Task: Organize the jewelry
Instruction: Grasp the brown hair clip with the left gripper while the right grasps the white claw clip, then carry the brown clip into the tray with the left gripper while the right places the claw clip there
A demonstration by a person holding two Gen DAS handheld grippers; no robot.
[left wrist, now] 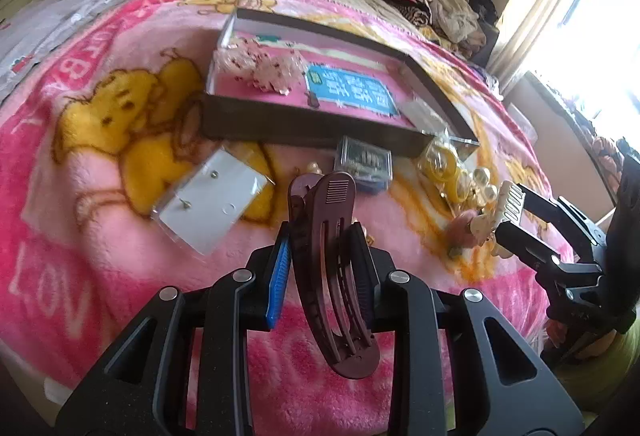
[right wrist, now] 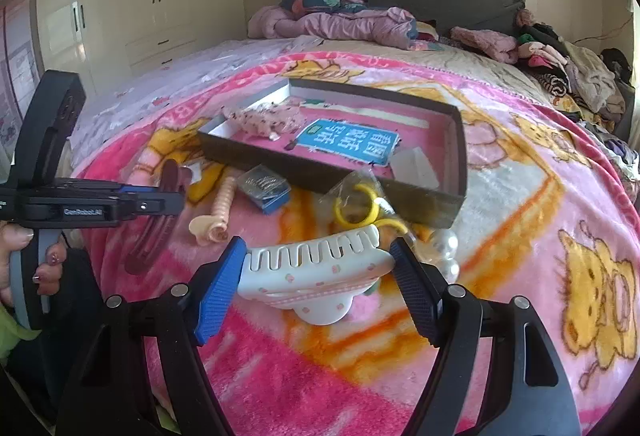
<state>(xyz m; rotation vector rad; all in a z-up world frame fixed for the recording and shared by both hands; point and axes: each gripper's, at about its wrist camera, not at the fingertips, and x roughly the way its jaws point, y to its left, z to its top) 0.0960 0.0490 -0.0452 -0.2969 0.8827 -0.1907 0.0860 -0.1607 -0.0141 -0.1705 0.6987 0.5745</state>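
Gripping: left gripper clenched around maroon hair clip, right gripper around white claw clip.

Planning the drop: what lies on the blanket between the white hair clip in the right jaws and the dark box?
In the right wrist view, a clear bag with yellow rings lies between the white hair clip and the dark box.

- Open box (dark raised walls) blocks the bed's middle.
- Small clutter crowds its near wall: blue case, yellow rings bag, pearls.
- Blanket toward the bed's right edge lies bare.
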